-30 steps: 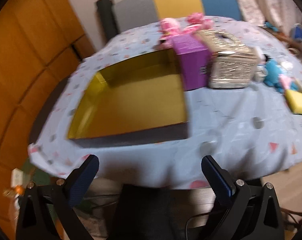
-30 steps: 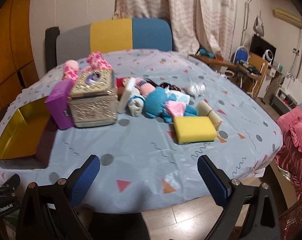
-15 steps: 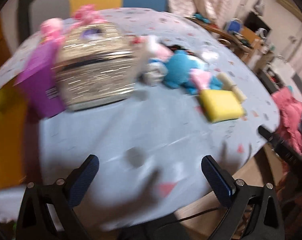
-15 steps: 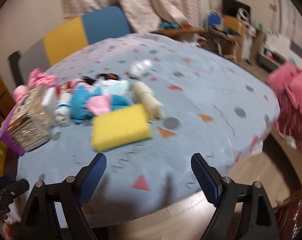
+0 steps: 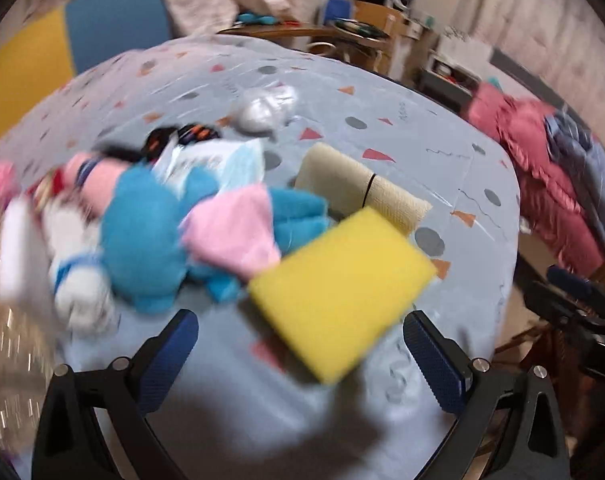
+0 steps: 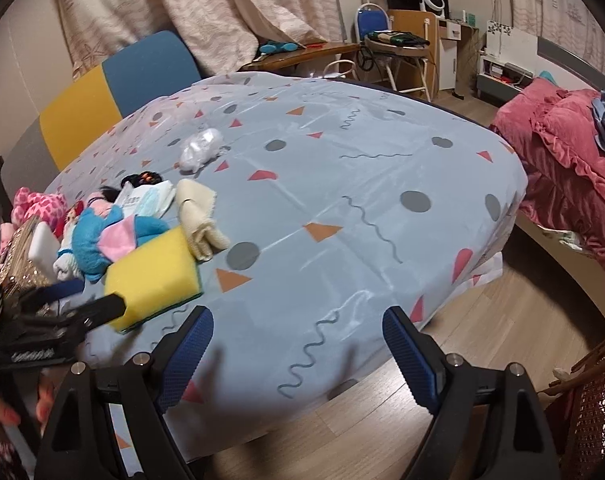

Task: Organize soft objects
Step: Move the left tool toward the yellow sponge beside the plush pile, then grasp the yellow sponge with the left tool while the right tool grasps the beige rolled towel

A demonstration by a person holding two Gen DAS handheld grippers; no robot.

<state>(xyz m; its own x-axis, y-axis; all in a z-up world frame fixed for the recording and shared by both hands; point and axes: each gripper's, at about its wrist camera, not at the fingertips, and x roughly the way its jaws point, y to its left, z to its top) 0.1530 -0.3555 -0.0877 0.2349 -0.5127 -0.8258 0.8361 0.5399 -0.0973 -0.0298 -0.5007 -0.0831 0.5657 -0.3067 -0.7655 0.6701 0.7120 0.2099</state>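
A yellow sponge (image 5: pixel 342 288) lies on the blue patterned tablecloth (image 5: pixel 382 128), just ahead of my open, empty left gripper (image 5: pixel 300 344). Behind it are a blue and pink plush toy (image 5: pixel 154 236), a cream rolled cloth (image 5: pixel 362 192) and a white wad (image 5: pixel 266 110). In the right wrist view the sponge (image 6: pixel 154 276), plush (image 6: pixel 102 240), cream cloth (image 6: pixel 198 216) and wad (image 6: pixel 200 154) sit at the left. My right gripper (image 6: pixel 298 360) is open and empty over the table's near edge. The left gripper (image 6: pixel 74 300) reaches in beside the sponge.
A glittery gold box (image 6: pixel 18 256) and pink plush toys (image 6: pixel 38 206) stand at the far left. A yellow and blue chair (image 6: pixel 114 92) is behind the table. A red quilted bed (image 6: pixel 574 168) is to the right, a wicker basket (image 6: pixel 594 400) at lower right.
The left gripper has swung right, from the yellow tray past the boxes to the sponge and plush. The right gripper has turned right toward the table's right edge and the bed.
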